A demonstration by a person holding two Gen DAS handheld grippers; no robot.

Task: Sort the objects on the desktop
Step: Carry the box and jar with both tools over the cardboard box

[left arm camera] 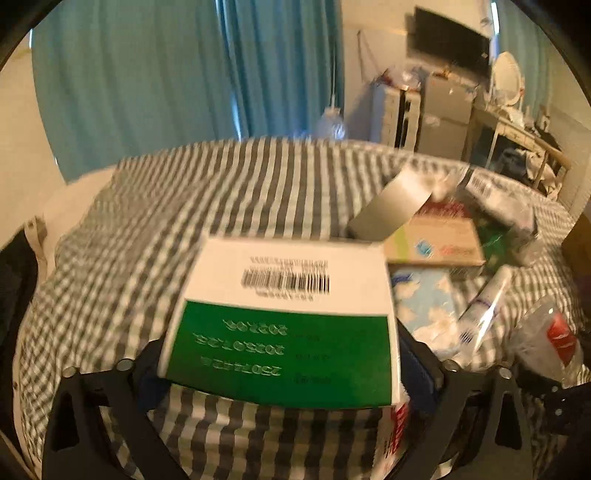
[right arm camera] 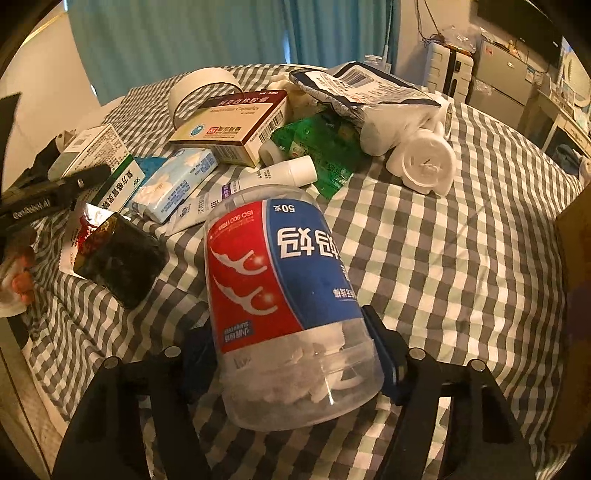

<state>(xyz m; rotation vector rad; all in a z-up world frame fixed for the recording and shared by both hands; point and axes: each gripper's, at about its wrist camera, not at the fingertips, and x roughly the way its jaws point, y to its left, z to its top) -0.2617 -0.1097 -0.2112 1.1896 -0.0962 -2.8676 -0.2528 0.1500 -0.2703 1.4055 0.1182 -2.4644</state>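
The right gripper (right arm camera: 295,369) clamps a clear floss-pick jar (right arm camera: 284,295) with a red-and-blue label; the left gripper (left arm camera: 284,373) grips a green-and-white medicine box (left arm camera: 284,321). Both hang above the checked bedspread (right arm camera: 443,258), teal curtains (right arm camera: 221,29) behind.

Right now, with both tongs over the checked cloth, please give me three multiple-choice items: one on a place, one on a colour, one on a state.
1. Where does the clear floss-pick jar sit?
A. between the right tongs
B. on the dark red medicine box
C. inside the torn white bag

2. What colours does the box between the left tongs show on top?
A. yellow and black
B. white and green
C. all blue

3. How does the jar stand?
A. empty
B. crushed flat
C. label upside down in this view, white picks inside

Answers:
1 A, both pads flank its clear end.
2 B, a white band with a barcode, then green.
3 C, the print reads inverted.
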